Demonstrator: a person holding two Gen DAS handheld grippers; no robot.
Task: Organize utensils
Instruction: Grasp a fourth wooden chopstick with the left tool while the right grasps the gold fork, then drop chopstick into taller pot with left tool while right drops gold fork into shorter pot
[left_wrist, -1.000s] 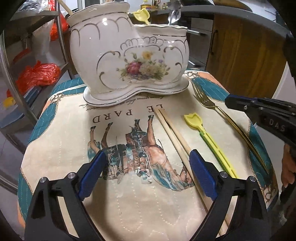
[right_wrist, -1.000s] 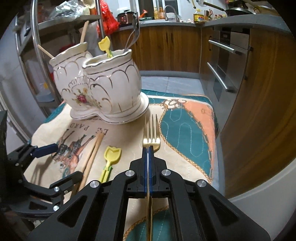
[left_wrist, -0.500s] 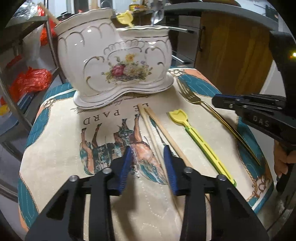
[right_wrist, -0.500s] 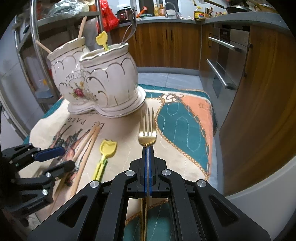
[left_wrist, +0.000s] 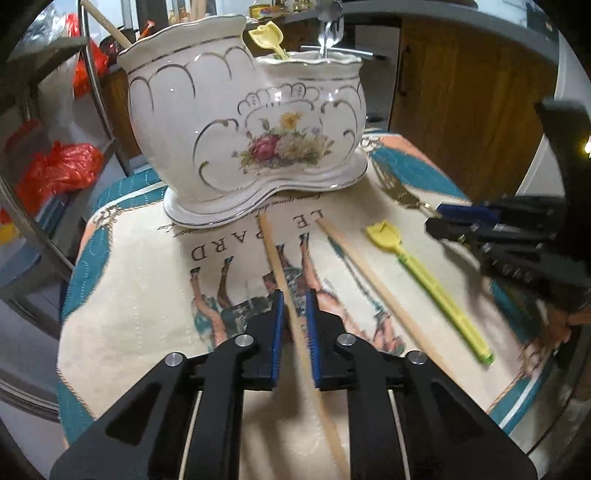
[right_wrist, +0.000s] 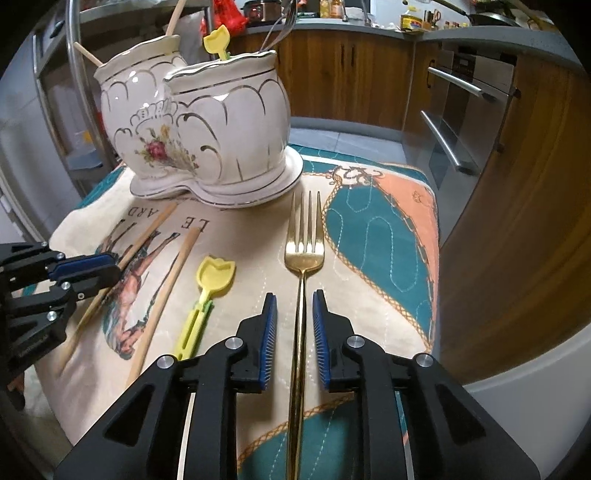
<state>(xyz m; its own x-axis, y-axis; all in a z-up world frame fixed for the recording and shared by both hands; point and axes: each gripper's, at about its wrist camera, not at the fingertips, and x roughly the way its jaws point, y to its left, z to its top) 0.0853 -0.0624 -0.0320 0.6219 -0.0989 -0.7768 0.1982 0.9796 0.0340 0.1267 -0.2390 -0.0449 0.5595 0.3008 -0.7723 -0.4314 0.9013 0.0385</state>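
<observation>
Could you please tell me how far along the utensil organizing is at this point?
Partly done: the ceramic holder already contains chopsticks, a yellow pick and metal cutlery. In hand: the left gripper has just been closing around one chopstick, while the right gripper has just opened, the gold fork lying free between its jaws. The second chopstick and yellow pick remain.

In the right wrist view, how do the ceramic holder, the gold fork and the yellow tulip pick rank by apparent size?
1. Ceramic holder, largest.
2. Gold fork; its closeness to the camera exaggerates its length.
3. Yellow tulip pick, smallest.
</observation>
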